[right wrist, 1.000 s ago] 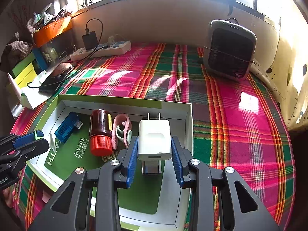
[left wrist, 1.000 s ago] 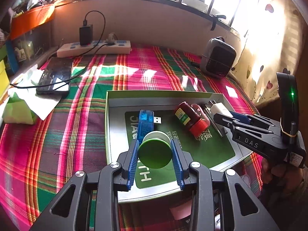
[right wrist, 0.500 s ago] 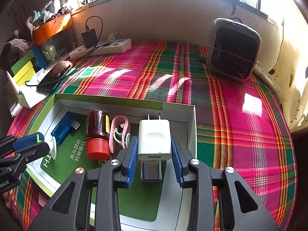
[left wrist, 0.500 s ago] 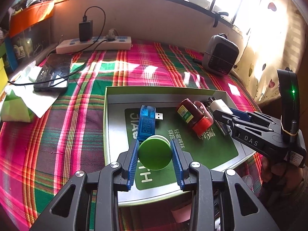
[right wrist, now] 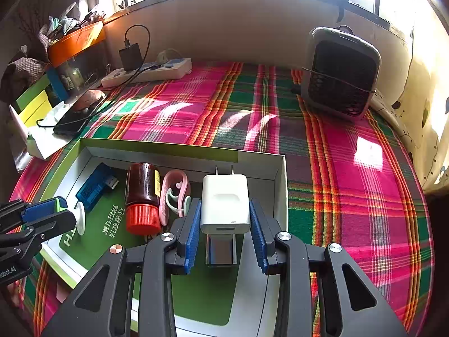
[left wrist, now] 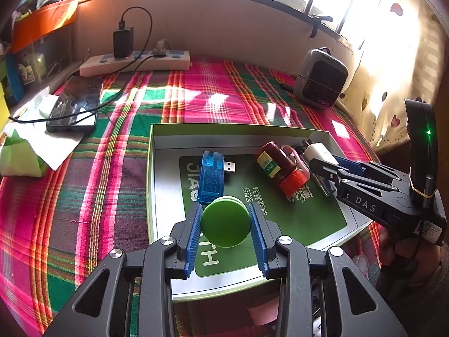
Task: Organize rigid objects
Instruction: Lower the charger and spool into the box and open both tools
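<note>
My left gripper (left wrist: 224,210) is shut on a green round disc (left wrist: 226,226), held over the near part of an open grey box (left wrist: 238,127) with a green liner. Seen from the right wrist, that disc (right wrist: 80,217) shows edge-on with a white side. My right gripper (right wrist: 224,206) is shut on a white charger plug (right wrist: 225,196), prongs pointing away, over the box's right end (right wrist: 280,185). Inside the box lie a blue USB meter (left wrist: 212,177), a brown bottle with a red cap (left wrist: 277,165) and a pink clip (right wrist: 174,193).
The box sits on a pink and green plaid cloth (right wrist: 350,196). A grey fan heater (right wrist: 341,75) stands at the back right. A power strip (left wrist: 134,63) with a black adapter, a phone (left wrist: 74,105) and tissue paper (left wrist: 22,146) lie at the back left.
</note>
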